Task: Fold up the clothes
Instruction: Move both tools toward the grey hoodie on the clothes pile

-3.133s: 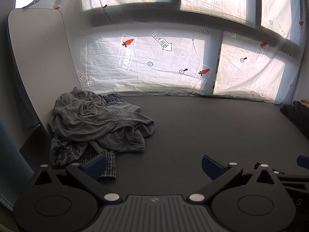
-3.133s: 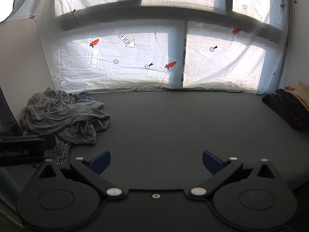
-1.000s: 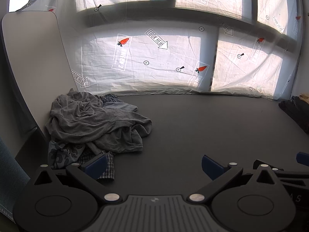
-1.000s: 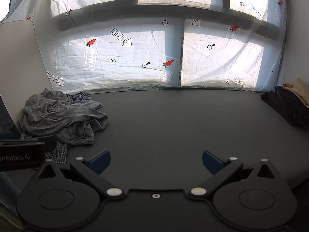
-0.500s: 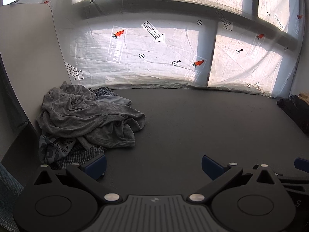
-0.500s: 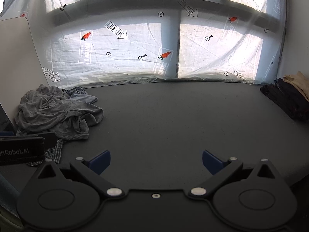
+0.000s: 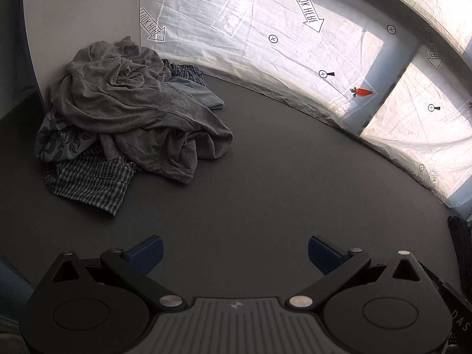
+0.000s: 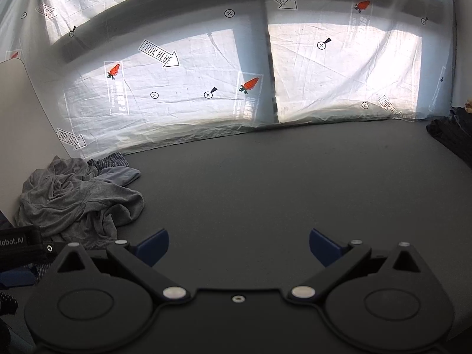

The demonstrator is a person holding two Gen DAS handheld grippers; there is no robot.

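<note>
A heap of crumpled clothes lies at the far left of the dark table (image 7: 280,183). A grey shirt (image 7: 132,109) is on top, over a checked garment (image 7: 88,183) and a patterned grey-blue one (image 7: 62,141). The heap also shows in the right wrist view (image 8: 79,200). My left gripper (image 7: 234,253) is open and empty, short of the heap and to its right. My right gripper (image 8: 239,246) is open and empty over bare table (image 8: 295,183), right of the heap.
A white printed sheet (image 8: 206,88) covers the windows behind the table. A white panel (image 7: 82,14) stands at the left behind the heap. Dark folded clothes (image 8: 454,132) lie at the table's far right, with a tan item beyond.
My left gripper has swung left and tilted, bringing the heap closer and larger in view. My right gripper has moved slightly toward the heap. Both stay open.
</note>
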